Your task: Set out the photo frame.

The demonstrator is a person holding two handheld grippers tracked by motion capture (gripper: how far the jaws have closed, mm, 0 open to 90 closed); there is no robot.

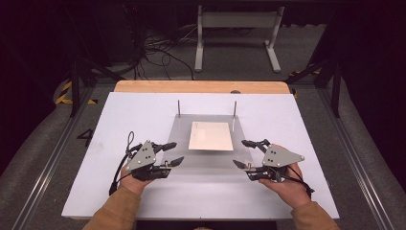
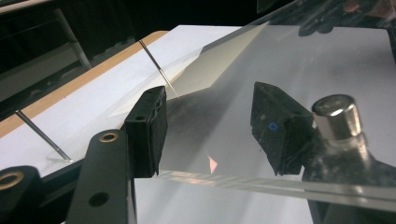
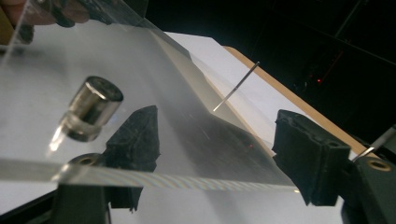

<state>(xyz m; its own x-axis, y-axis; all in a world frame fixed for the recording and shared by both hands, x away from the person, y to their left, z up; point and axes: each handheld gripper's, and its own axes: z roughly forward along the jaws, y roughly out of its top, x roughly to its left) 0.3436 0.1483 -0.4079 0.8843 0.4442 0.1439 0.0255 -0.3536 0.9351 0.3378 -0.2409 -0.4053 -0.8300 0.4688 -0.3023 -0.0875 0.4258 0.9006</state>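
One sheet: we see a clear acrylic plate (image 1: 207, 143), glossy, its near edge bright, over a cream paper (image 1: 211, 136).
Left tool (image 1: 175, 153): jaws apart, straddling the plate's edge, gripping nothing.
Right tool (image 1: 242, 154): likewise parted around the edge, pads not pressing.

Your left gripper (image 1: 175, 153) sits low at near left, jaws parted, pointing inward to the right. Your right gripper (image 1: 242, 153) mirrors it at near right, jaws apart. Both forearms enter from the bottom edge.
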